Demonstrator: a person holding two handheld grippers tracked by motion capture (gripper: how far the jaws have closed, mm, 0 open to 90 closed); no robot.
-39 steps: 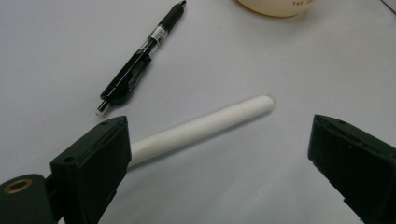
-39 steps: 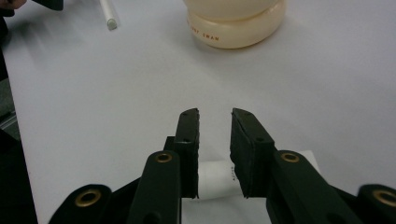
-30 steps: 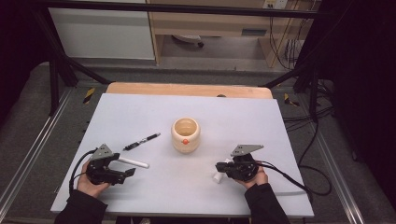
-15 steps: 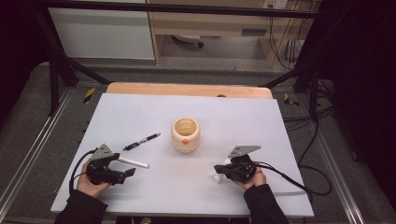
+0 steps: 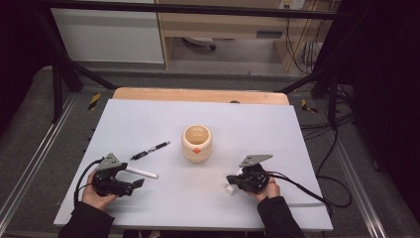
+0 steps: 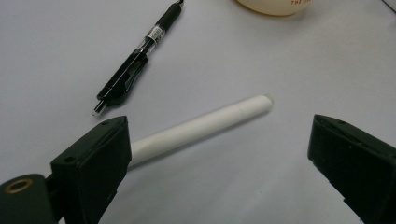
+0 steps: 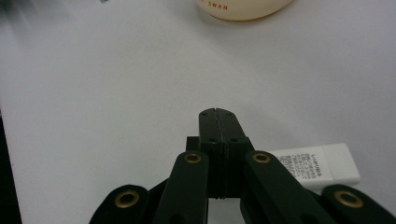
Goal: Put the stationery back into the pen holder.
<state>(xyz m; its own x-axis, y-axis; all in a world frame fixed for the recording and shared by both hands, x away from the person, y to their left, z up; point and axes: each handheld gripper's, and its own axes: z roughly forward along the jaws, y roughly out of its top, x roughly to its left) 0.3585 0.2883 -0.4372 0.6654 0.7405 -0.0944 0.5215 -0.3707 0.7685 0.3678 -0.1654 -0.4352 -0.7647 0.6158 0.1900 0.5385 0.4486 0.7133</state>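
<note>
Bright, even table light — dark, dim surroundings.

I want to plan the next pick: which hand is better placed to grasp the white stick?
Left. The left gripper has open jaws and the white stick lies just ahead between them. The right gripper is shut, near the white eraser.

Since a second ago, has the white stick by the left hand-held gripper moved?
No. The white stick lies at the same spot and angle below the black pen, left of the cup.
</note>
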